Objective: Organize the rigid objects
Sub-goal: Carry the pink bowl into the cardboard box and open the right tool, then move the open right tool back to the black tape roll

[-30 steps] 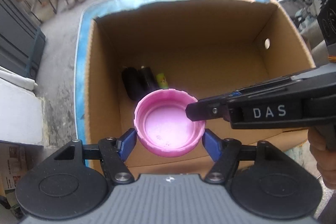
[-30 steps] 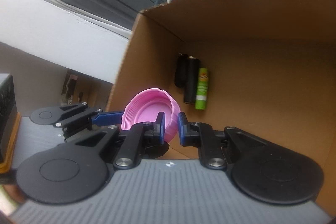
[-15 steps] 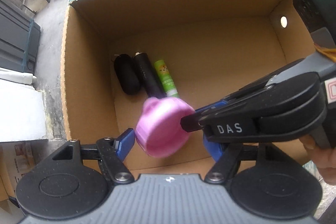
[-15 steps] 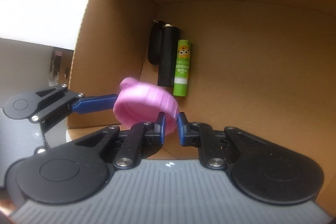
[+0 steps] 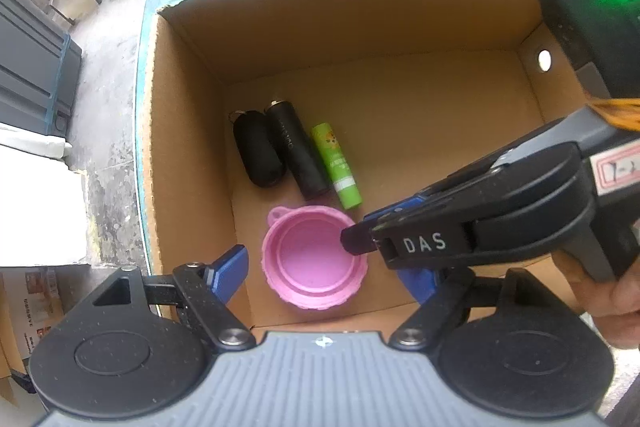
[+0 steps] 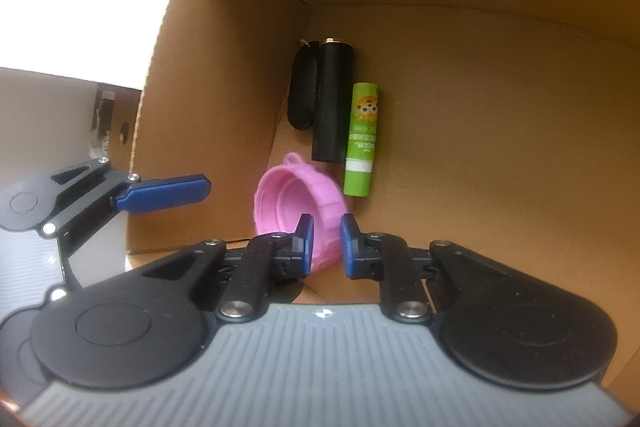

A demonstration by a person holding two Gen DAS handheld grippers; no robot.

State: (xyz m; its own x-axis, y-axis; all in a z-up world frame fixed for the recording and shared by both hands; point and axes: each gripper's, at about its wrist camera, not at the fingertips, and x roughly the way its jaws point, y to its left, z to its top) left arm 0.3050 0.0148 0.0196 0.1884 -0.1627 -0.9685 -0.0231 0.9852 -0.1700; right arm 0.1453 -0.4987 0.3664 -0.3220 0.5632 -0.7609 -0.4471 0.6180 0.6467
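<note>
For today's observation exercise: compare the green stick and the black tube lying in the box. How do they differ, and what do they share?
The green stick is bright green with a cartoon label and a white band; the black tube is plain black. The green stick is thinner and shorter than the black tube. The green stick lies nearer the pink cap than the black tube does. Both are cylinders lying side by side on the box floor.

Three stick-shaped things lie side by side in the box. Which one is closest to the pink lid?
The green tube, rightmost of the three; its lower end nearly meets the pink lid. The black cylinder and black pouch lie further left.
</note>
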